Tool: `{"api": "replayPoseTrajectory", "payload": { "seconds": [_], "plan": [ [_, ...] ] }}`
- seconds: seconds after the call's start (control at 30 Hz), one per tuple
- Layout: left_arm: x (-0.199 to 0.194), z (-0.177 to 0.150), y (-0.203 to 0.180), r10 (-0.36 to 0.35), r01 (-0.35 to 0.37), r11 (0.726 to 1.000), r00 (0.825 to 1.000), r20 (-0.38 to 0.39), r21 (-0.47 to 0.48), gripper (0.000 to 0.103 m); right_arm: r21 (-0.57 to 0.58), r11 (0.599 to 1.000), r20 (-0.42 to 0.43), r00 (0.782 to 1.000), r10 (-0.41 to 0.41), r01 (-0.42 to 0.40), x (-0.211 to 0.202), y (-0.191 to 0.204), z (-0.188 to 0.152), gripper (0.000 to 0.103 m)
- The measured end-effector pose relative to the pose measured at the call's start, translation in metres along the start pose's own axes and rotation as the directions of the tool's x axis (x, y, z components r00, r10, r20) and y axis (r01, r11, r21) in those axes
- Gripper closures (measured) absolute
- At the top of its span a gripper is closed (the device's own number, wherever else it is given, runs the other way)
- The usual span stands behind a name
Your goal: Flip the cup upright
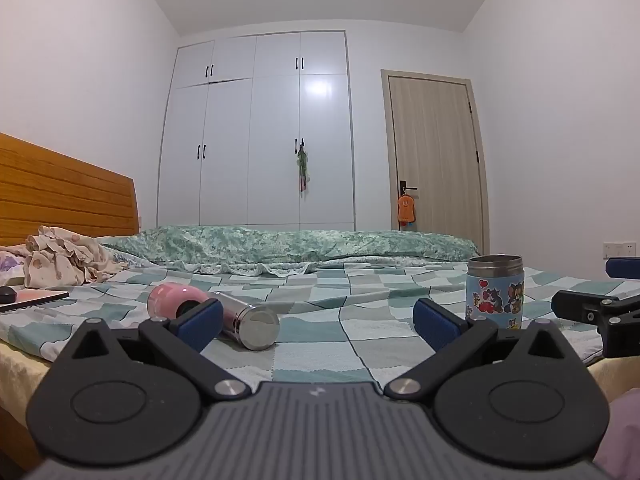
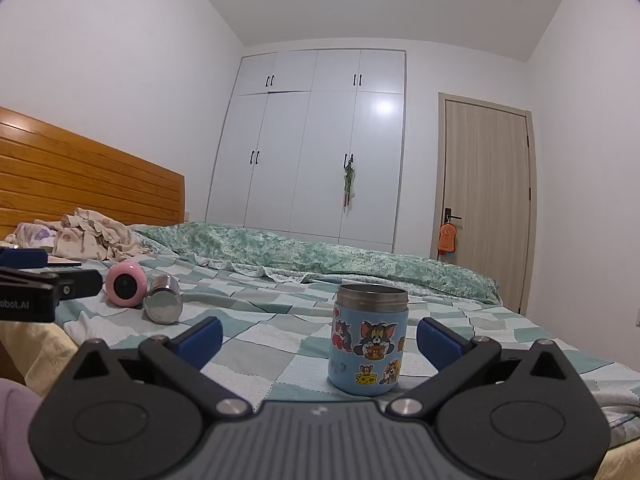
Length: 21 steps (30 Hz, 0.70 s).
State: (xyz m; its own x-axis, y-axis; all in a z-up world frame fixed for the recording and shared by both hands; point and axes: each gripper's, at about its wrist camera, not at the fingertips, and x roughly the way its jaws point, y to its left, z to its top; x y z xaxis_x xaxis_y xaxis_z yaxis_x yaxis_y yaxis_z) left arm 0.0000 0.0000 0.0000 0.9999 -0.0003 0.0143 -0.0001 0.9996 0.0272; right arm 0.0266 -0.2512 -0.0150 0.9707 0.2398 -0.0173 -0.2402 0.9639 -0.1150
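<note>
A blue cartoon-sticker cup (image 2: 367, 340) with a steel rim stands upright on the checked bedspread (image 2: 272, 320), between the fingers of my open right gripper (image 2: 318, 342) and untouched. It also shows in the left wrist view (image 1: 495, 294), to the right. A pink cup (image 1: 174, 300) and a steel bottle (image 1: 250, 318) lie on their sides at the left; they show in the right wrist view too, the pink cup (image 2: 125, 284) and the bottle (image 2: 163, 304). My left gripper (image 1: 318, 320) is open and empty, its left finger in front of the pink cup.
Crumpled clothes (image 1: 64, 260) and a tablet (image 1: 32, 300) lie at the left by the wooden headboard (image 1: 60, 196). A rolled green quilt (image 1: 288, 246) lies across the far side of the bed. A wardrobe (image 1: 260, 128) and a door (image 1: 436, 152) stand behind.
</note>
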Motion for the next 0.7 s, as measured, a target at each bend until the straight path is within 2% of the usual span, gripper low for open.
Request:
{"api": "replayPoseTrajectory", "payload": {
  "seconds": [0.7],
  "plan": [
    [-0.0002, -0.0001, 0.0001, 0.0, 0.0, 1.0, 1.0, 0.004, 0.002, 0.0, 0.002, 1.0, 0.006, 1.0, -0.001, 0.001, -0.0003, 0.0001, -0.0001, 0.0]
  ]
}}
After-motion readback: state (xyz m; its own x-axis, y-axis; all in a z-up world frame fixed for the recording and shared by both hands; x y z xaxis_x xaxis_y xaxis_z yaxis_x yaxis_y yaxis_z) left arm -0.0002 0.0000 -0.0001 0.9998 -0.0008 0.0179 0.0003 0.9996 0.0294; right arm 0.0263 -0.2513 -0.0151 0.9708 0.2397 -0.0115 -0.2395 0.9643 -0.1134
